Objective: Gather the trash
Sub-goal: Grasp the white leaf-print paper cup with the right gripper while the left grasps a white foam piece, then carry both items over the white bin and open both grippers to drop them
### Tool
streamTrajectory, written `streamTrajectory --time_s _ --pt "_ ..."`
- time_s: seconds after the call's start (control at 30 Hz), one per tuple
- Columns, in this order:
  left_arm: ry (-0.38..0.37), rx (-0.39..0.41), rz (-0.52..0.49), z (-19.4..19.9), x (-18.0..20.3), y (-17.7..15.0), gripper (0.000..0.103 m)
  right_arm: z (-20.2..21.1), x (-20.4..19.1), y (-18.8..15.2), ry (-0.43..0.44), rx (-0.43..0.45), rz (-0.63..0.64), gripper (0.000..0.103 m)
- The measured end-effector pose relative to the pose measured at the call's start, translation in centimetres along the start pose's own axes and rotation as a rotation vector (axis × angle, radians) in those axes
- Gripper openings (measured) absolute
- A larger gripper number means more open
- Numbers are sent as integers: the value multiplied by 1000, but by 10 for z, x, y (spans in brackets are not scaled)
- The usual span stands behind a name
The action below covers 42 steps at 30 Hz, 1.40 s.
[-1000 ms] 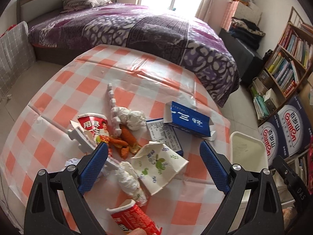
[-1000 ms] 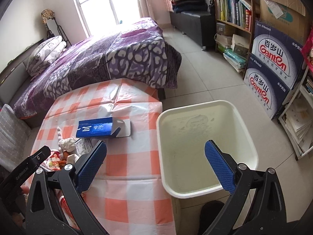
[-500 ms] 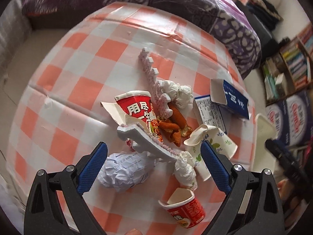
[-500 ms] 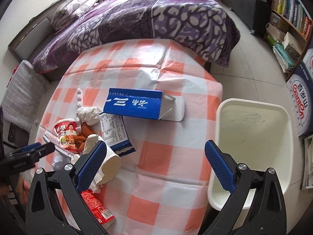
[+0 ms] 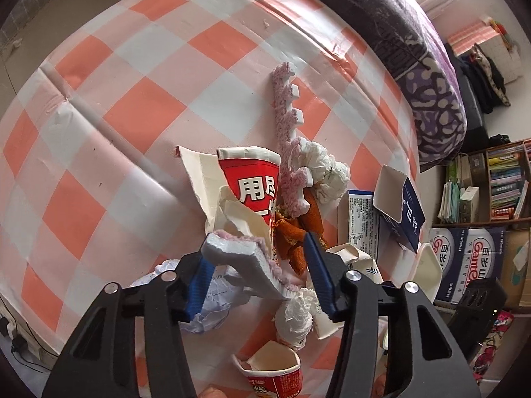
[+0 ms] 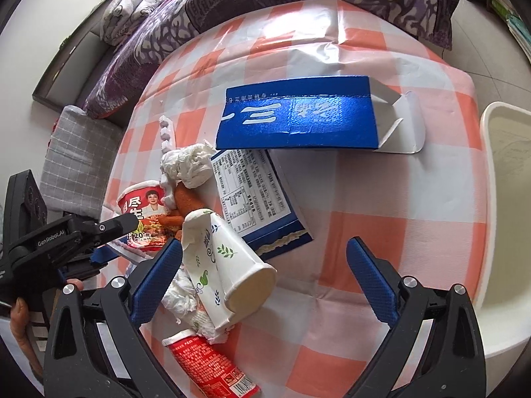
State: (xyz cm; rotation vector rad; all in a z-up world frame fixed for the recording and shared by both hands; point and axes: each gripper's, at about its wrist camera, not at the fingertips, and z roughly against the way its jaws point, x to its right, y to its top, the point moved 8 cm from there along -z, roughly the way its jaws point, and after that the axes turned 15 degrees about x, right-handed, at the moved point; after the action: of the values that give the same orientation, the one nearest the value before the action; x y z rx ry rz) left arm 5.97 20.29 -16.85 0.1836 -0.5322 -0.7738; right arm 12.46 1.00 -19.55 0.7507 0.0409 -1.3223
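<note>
Left fingers: left gripper [image 5: 257, 265] has just been closing; its jaws are about half shut around the foam strip [image 5: 245, 262]. The left pad seems to touch the strip's end, the right pad looks just clear, so a firm grip is not certain.
Right fingers: right gripper [image 6: 265, 282] is wide open with nothing held; the paper cup [image 6: 225, 265] lies between the jaws, against the left pad.
Change: both grippers have dropped from above the table into the trash pile.
Foam strip: at the pile's near edge, on crumpled paper [image 5: 212, 301], beside the torn noodle cup [image 5: 245, 185].
Bin: bin [image 6: 507, 199] is past the table's right edge, well apart from the strip.
Meaning: the first pickup is likely starting; nothing seems binned yet.
</note>
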Motion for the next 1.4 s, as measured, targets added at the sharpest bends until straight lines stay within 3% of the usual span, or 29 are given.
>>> streamTrajectory --time_s 0.1,0.17,0.27,0.33,0.67,0.93,1.17,1.4 --pt "-15 8 7 4 1 2 34 -12 -3 -4 19 -23 -25 76" --pt "-23 24 2 8 2 4 26 -17 -6 -7 32 -37 -32 56" --pt "-31 55 -16 16 5 9 25 -17 -14 -10 52 -41 -13 28" --pt "-43 90 -35 24 8 15 24 -13 -21 -10 74 -27 -3 22" --pt "-88 331 -168 68 43 43 24 29 -44 22 123 167 46 20" --pt "-79 532 -272 94 78 47 24 80 -36 63 31 418 112 20" --pt "-95 584 -309 94 107 38 24 112 -12 87 -83 556 122 20" --pt "-129 569 -361 84 138 18 24 138 17 94 -191 613 131 20"
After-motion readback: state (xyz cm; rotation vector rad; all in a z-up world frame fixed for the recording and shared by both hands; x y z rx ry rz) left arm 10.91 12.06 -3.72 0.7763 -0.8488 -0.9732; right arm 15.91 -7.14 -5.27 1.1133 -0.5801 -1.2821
